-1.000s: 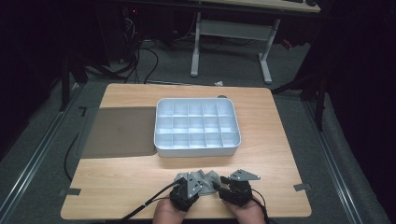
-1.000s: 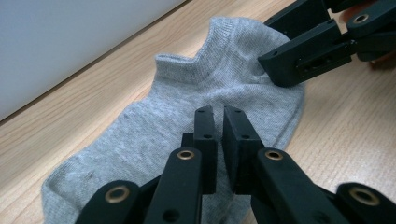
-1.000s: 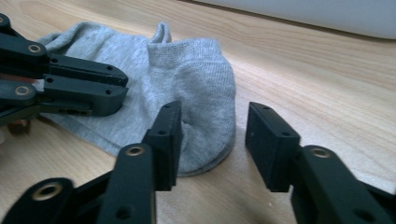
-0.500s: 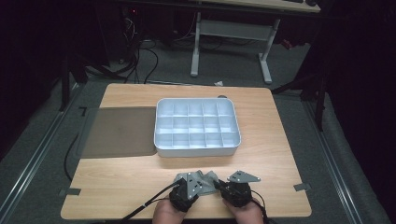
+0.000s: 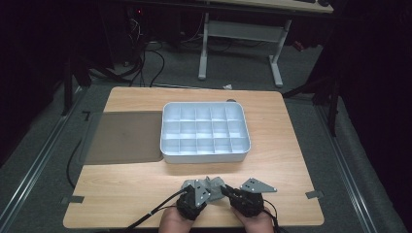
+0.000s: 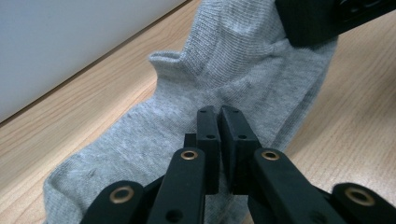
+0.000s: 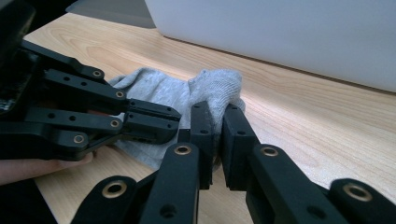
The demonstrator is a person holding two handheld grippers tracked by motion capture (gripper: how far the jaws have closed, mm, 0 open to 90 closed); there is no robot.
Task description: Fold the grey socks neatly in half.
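Two grippers meet over one grey sock point(image 6: 196, 88) at the near edge of the wooden table point(image 5: 286, 160), just near of the white compartment tray point(image 5: 205, 130). The left gripper point(image 6: 219, 114) has its jaws pinched together on the sock's fabric, which lies flat beneath it (cuff end toward the tray). The right gripper point(image 7: 217, 116), just right of the left one, has just been closing and now clamps a bunched fold of the same sock. A dark mat point(image 5: 124, 137) lies left of the tray, touching it.
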